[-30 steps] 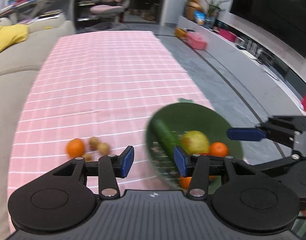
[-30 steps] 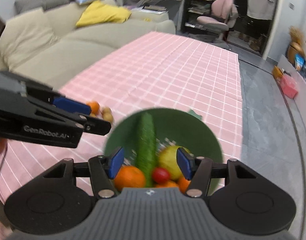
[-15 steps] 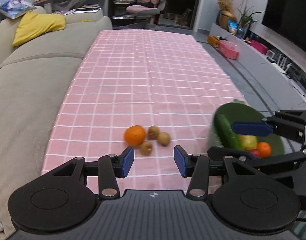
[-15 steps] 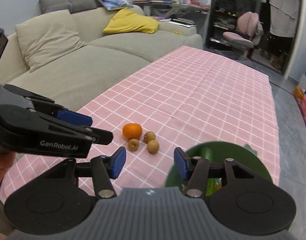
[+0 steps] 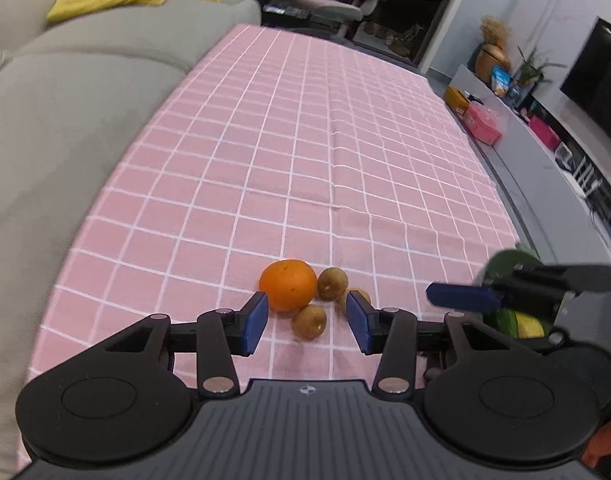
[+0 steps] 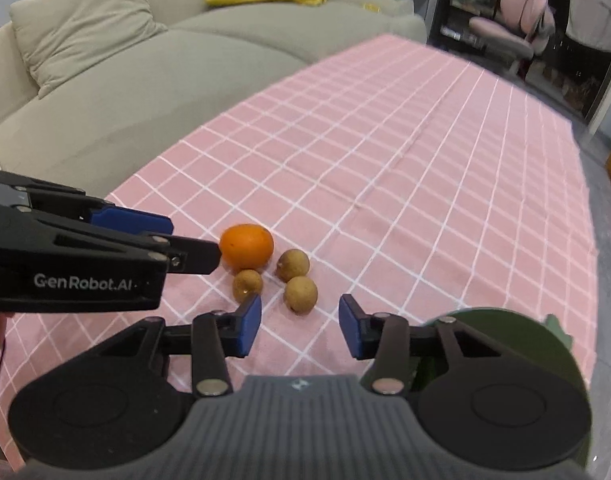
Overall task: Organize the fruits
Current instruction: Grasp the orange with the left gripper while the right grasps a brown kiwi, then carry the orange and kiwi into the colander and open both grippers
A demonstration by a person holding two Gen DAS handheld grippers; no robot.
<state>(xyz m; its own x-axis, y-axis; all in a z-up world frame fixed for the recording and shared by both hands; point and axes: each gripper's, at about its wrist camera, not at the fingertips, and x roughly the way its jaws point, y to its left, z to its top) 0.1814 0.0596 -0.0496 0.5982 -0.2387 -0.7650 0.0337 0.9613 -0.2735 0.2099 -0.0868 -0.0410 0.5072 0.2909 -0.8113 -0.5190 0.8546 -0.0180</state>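
Note:
An orange and three small brown fruits lie together on the pink checked tablecloth. My left gripper hangs open just over this cluster. One brown fruit shows in the gap, and neither pad touches it. In the right wrist view the left gripper comes in from the left, its tip close beside the orange. My right gripper is closing with nothing pressed between its pads. The nearest brown fruit lies just ahead of them.
A green bowl with a cucumber and a yellow fruit stands at the table's near right corner. A beige sofa runs along the left edge. A grey floor and a TV bench lie to the right.
Both views swung from the green bowl left to the orange and brown fruits and came lower and closer. The right gripper's jaws narrowed. The left gripper's gap looks about the same.

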